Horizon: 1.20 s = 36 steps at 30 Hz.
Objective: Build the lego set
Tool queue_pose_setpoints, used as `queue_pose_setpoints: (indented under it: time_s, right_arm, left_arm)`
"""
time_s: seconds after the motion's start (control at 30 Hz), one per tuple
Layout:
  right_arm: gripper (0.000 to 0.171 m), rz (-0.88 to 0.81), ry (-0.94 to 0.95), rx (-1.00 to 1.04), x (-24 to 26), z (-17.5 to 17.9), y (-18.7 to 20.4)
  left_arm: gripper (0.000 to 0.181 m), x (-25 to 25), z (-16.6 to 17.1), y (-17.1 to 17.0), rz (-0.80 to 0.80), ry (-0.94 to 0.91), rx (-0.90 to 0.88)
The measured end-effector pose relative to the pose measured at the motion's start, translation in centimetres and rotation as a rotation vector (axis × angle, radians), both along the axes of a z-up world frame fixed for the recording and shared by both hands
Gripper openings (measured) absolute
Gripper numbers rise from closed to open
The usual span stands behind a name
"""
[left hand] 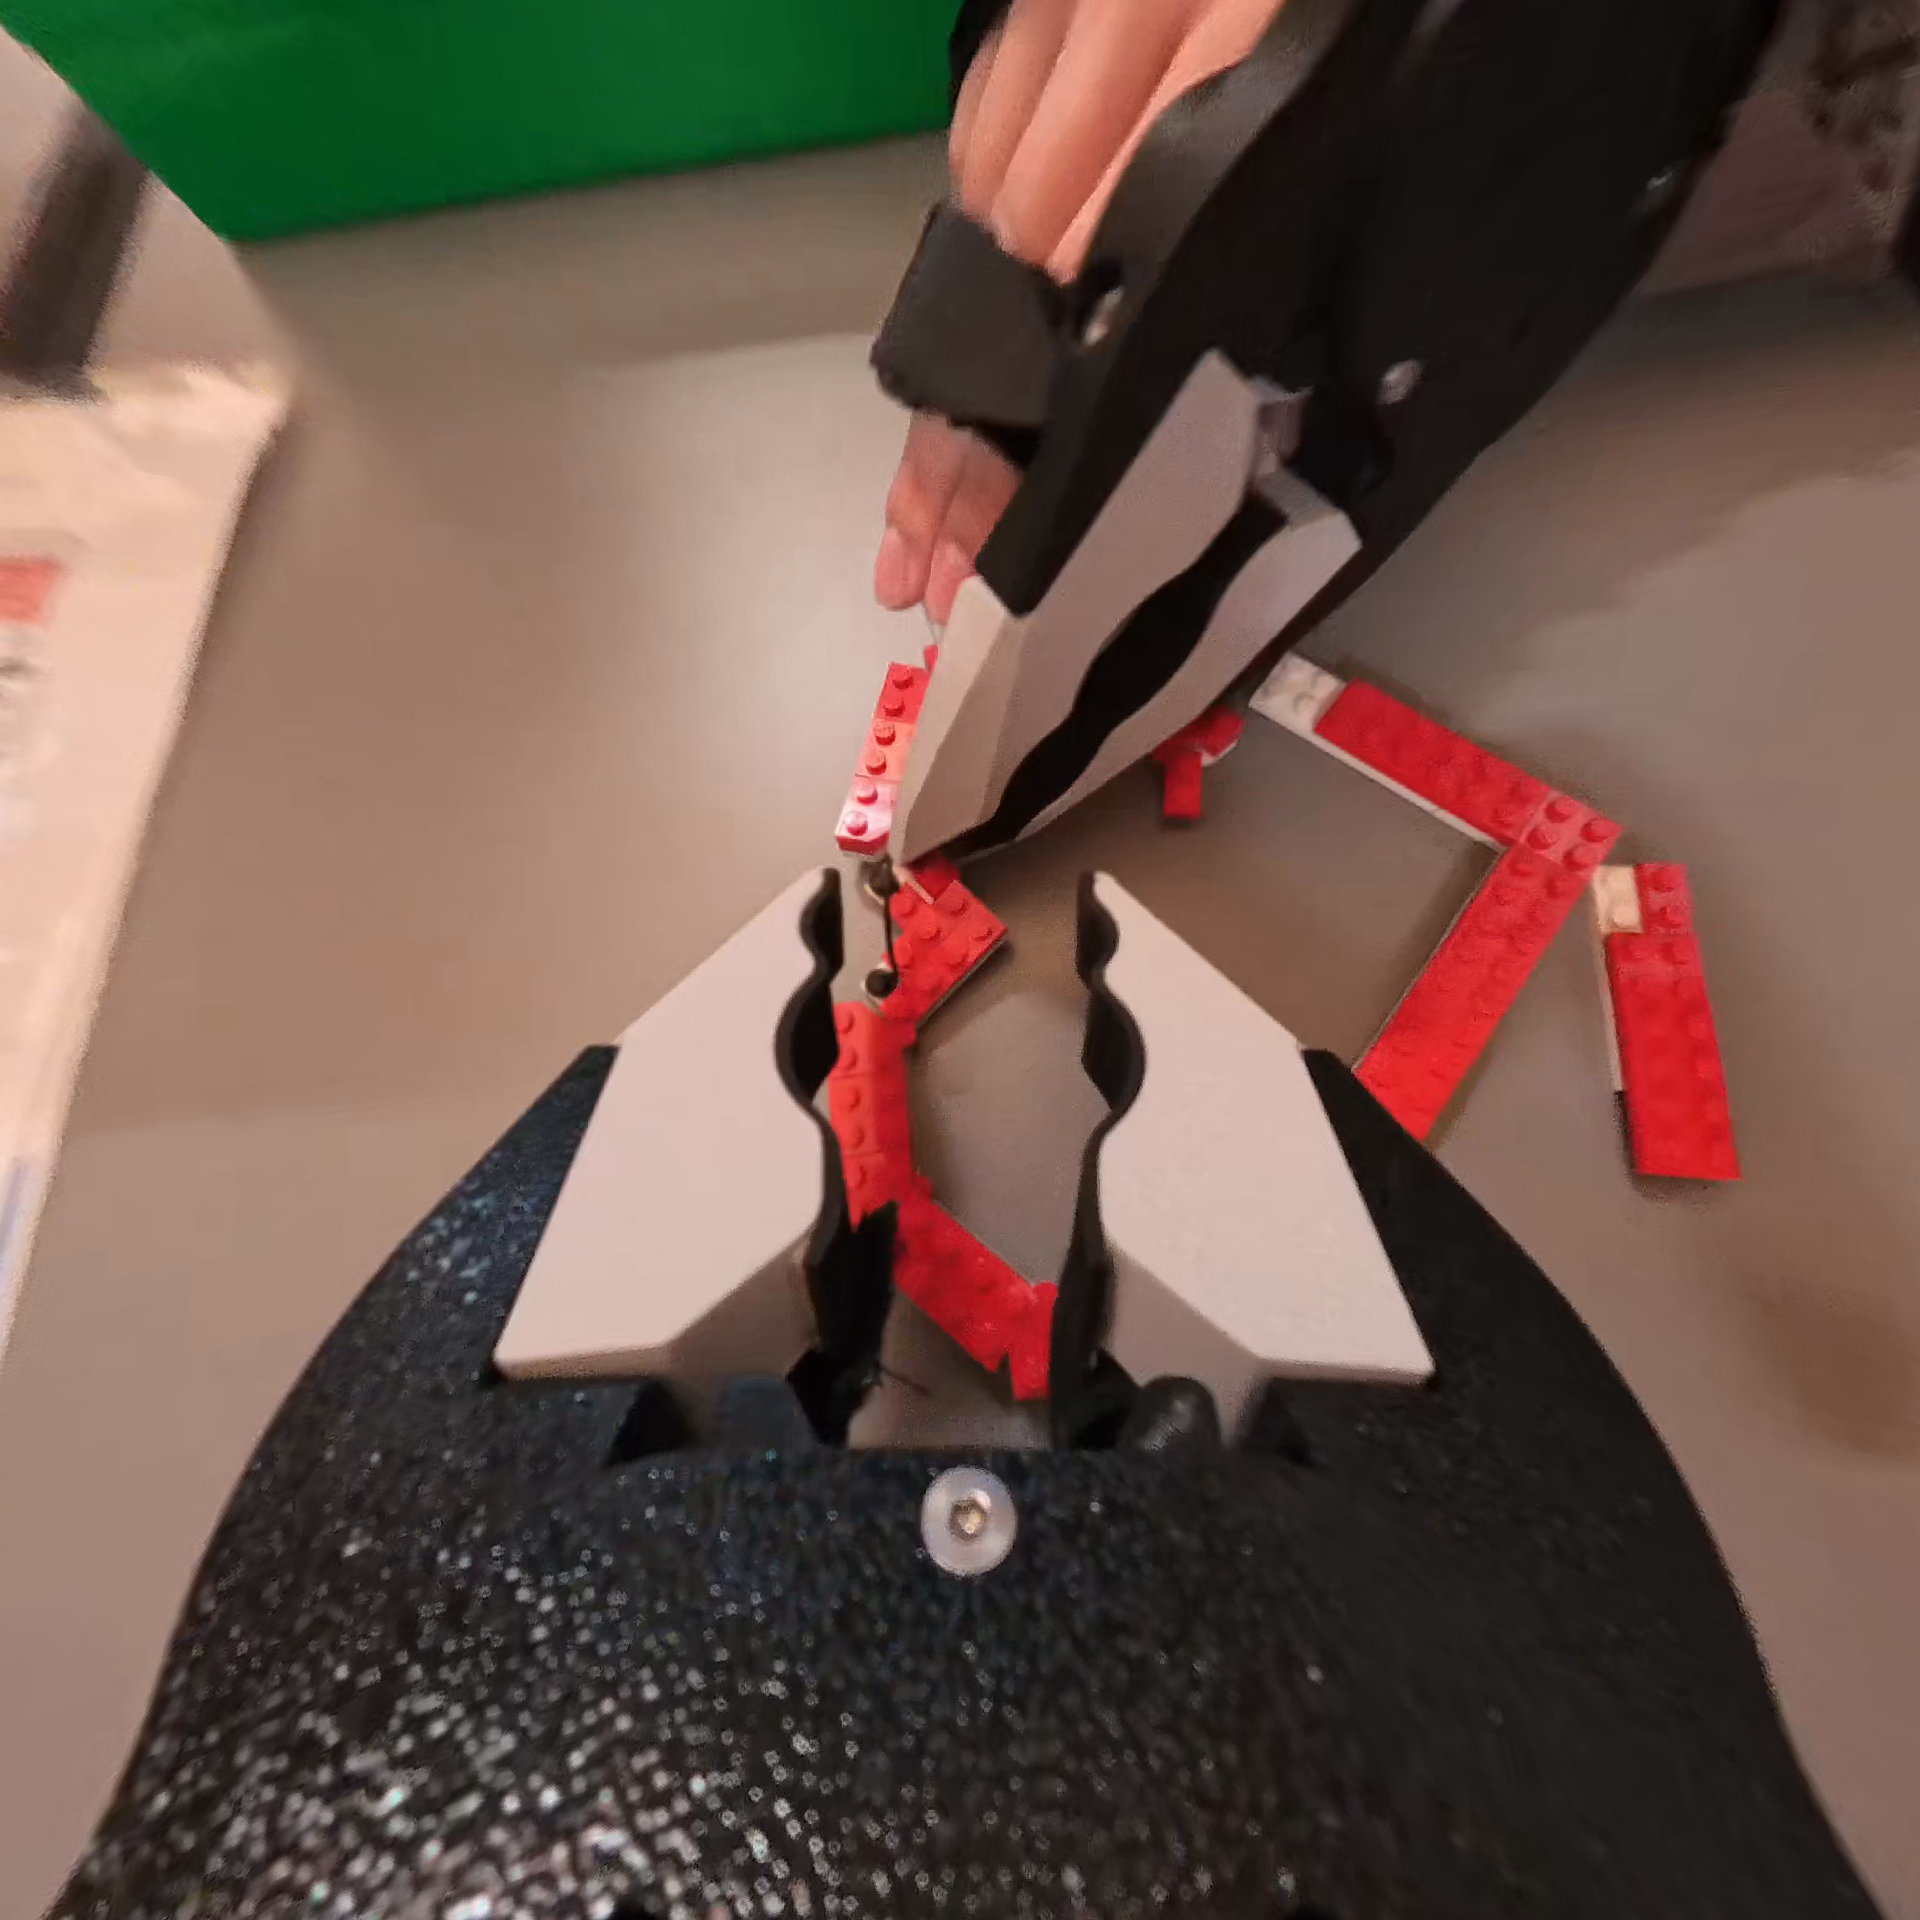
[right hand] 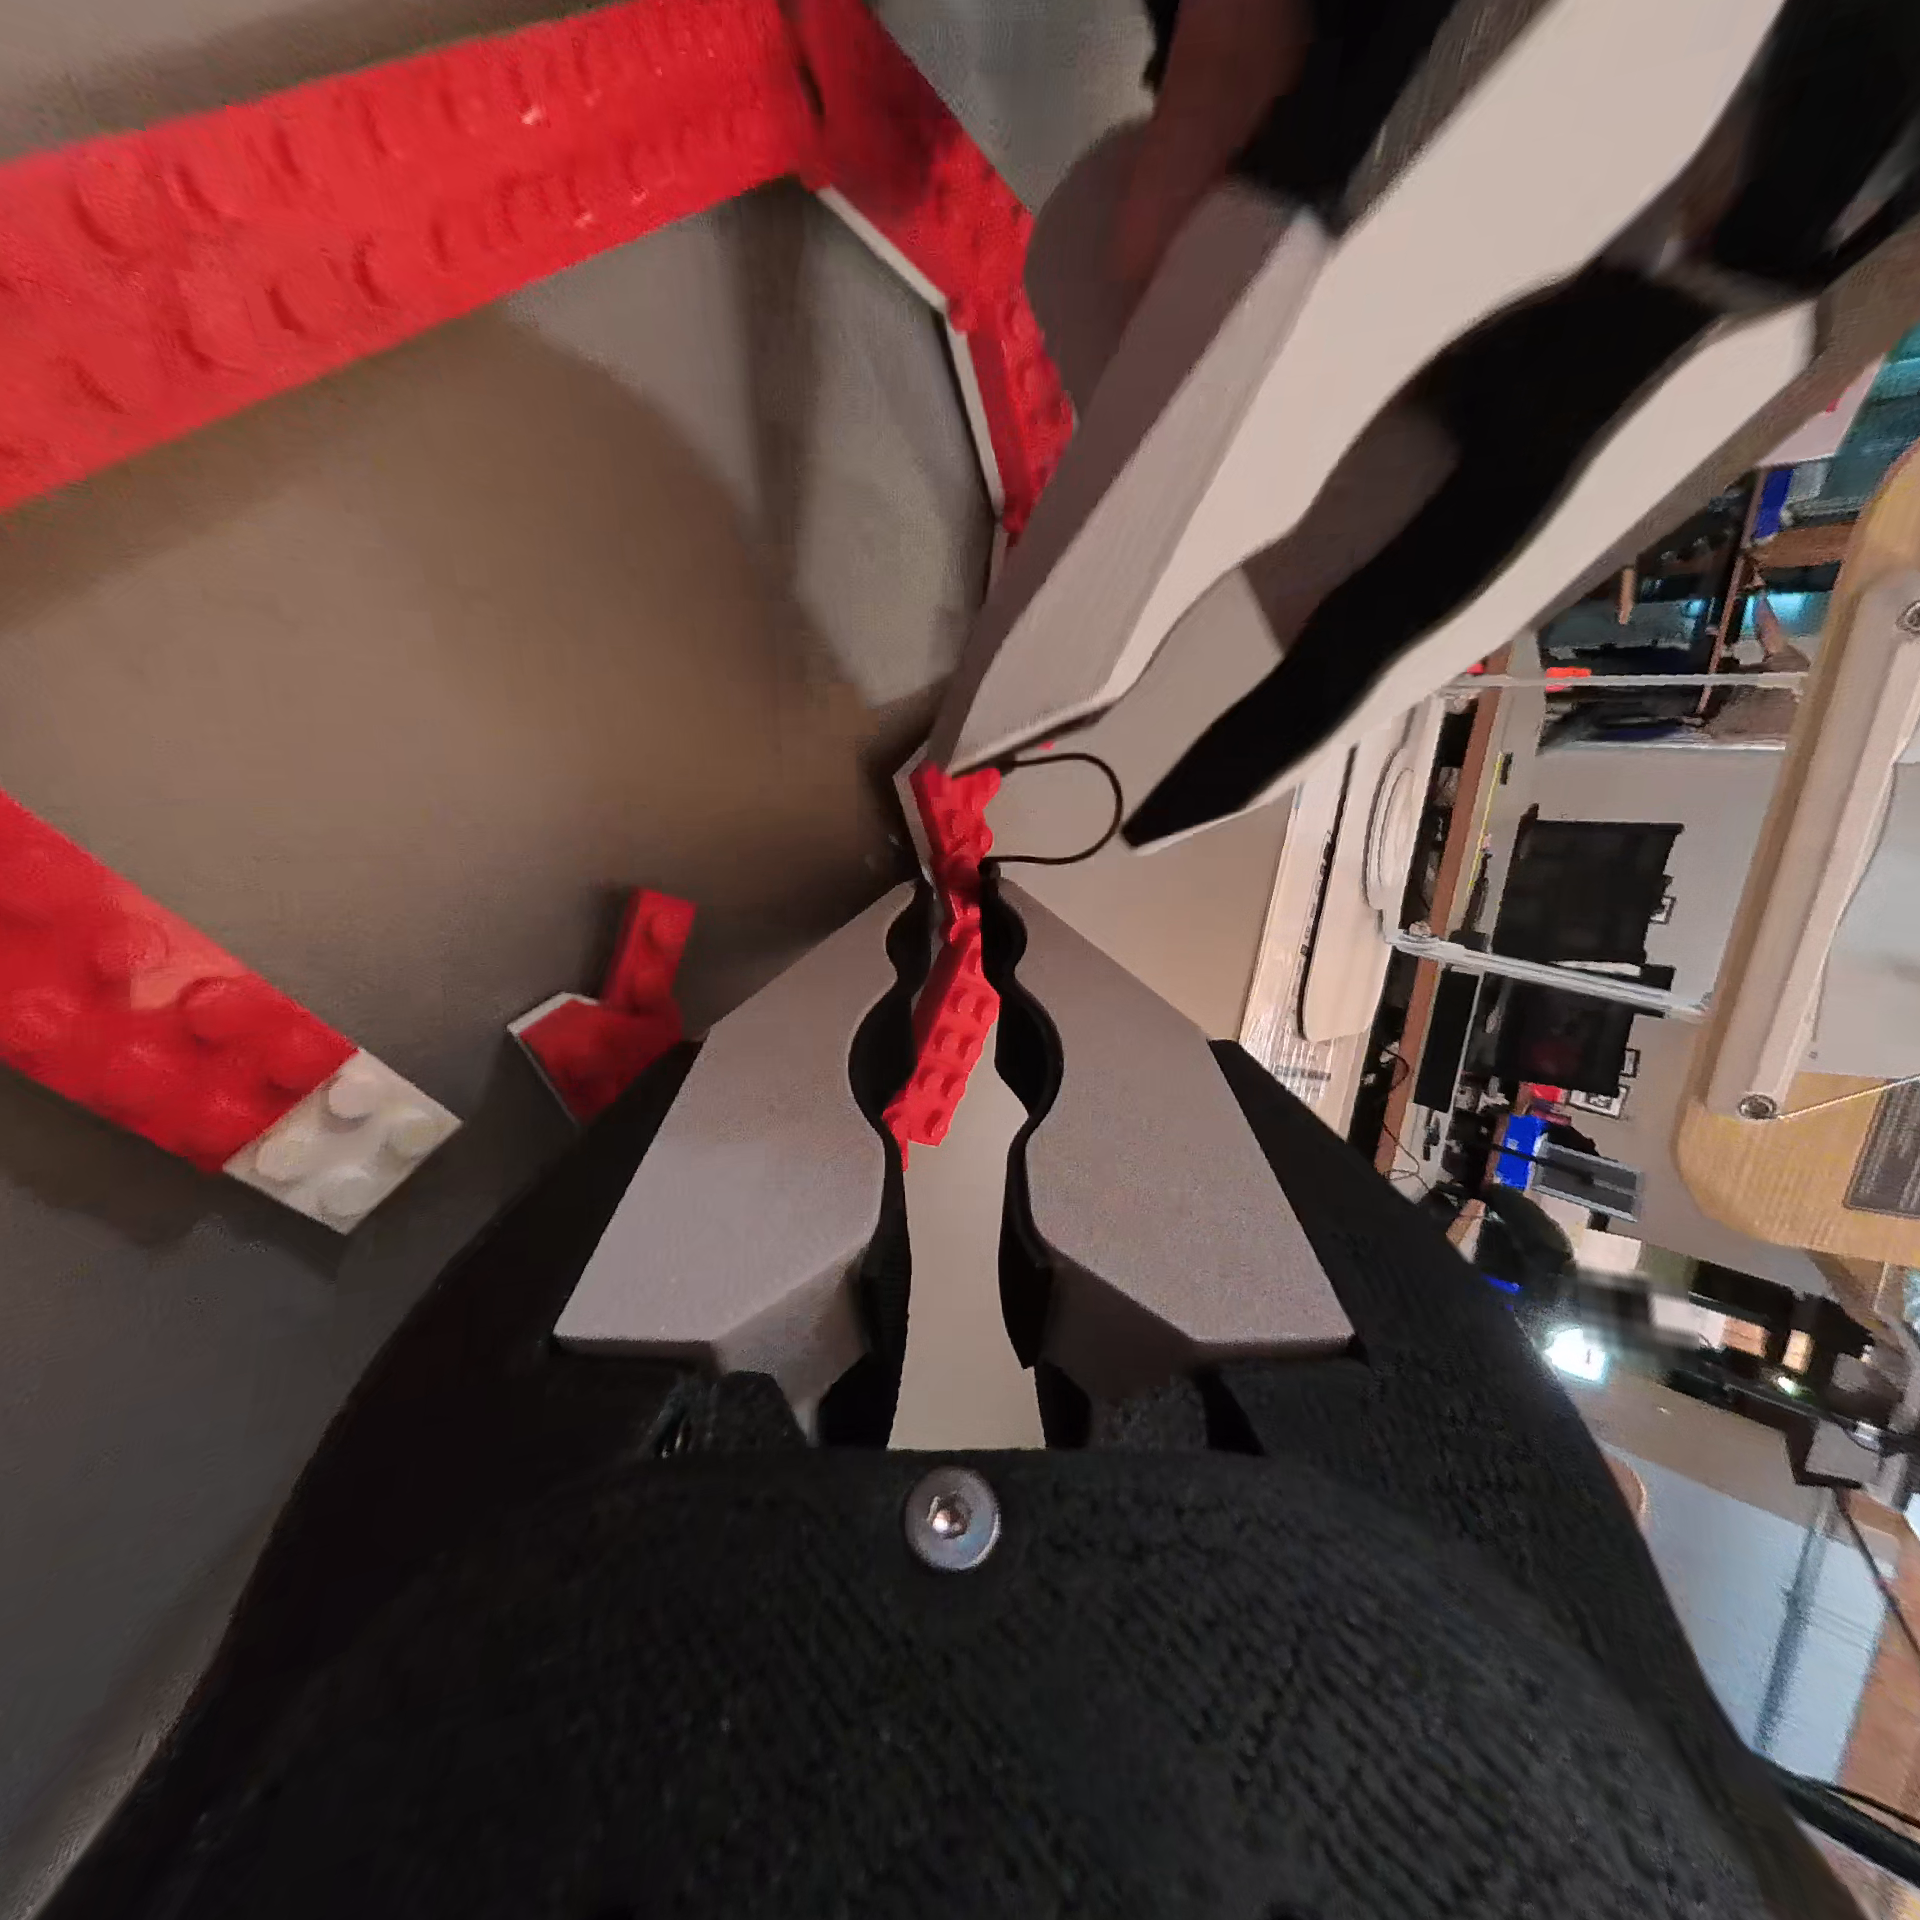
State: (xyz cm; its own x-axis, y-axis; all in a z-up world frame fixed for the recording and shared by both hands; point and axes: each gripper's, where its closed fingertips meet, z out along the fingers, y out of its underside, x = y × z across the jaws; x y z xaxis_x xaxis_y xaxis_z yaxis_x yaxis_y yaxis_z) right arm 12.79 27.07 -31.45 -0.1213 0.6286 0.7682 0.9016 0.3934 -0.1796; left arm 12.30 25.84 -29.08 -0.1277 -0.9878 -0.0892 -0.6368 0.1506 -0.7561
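My right gripper (right hand: 958, 888) is shut on a narrow red studded strip (right hand: 951, 1029) held on edge; in the left wrist view the gripper (left hand: 925, 847) reaches down from the upper right with the strip (left hand: 878, 748) beside its tips. My left gripper (left hand: 961, 883) is open, its jaws astride a bent chain of red plates (left hand: 935, 1247) on the grey table (left hand: 520, 727). A thin black cord (left hand: 883, 925) hangs where the strip meets the chain. The left gripper (right hand: 1039, 800) also shows in the right wrist view, open.
An angled frame of red plates on white (left hand: 1475, 935) lies to the right, with a loose red plate (left hand: 1668, 1039) and a small red piece (left hand: 1190, 769). A green bin (left hand: 468, 104) stands behind. A paper booklet (left hand: 83, 727) lies left. A hand (left hand: 1039, 135) holds the right gripper. Both grippers' tips are close together, under 4 cm apart.
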Motion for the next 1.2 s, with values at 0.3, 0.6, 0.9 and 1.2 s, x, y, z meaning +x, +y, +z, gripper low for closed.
queue_pose_setpoints:
  time_s: [0.3,0.6,0.9,1.2]
  right_arm:
    - [0.007,-0.014,0.106,-0.057,-0.2,0.3,0.1]
    - [0.007,-0.036,0.162,-0.099,-0.2,0.4,0.3]
    - [0.007,-0.054,0.183,-0.112,0.0,0.3,0.5]
    - [0.007,-0.054,0.156,-0.067,0.1,0.6,0.7]
  left_arm:
    - [0.038,-1.8,-2.0,0.1,-0.127,0.117,0.541]
    - [0.029,-0.6,-2.0,0.8,-0.175,0.122,0.657]
    - [0.01,-0.3,-2.3,1.7,-0.212,0.142,0.882]
    - [0.007,-0.1,-1.6,1.3,-0.233,0.075,0.915]
